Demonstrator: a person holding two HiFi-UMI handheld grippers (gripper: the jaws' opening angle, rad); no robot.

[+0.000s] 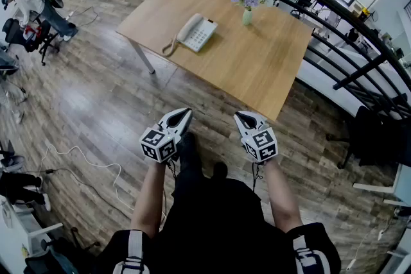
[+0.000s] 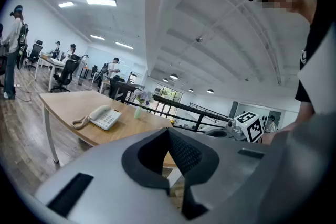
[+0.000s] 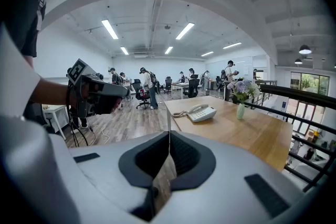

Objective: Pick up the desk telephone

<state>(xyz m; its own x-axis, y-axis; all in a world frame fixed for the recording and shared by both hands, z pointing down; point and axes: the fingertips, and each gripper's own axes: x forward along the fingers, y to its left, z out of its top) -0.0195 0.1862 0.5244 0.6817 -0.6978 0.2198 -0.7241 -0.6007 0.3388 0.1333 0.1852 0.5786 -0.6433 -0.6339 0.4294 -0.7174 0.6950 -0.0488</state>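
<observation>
Desk telephone (image 1: 198,32) sits on the wooden table (image 1: 257,67), towards its left part, handset on the cradle. Its coiled cord (image 1: 170,47) trails left, near the table edge.

At far left, a white cable (image 1: 83,160) snakes across the plank floor (image 1: 96,93). The left gripper (image 1: 186,113) is held over the floor, short of the table's near edge and well apart from the phone. Its jaws are clenched together with nothing between them. The right gripper (image 1: 239,115) is beside it at the same level, also over the floor, jaws pressed closed and empty.

A small vase (image 1: 247,16) of pale flowers stands on the table, right of the phone and further back. A dark railing (image 1: 334,22) runs along the right side.
</observation>
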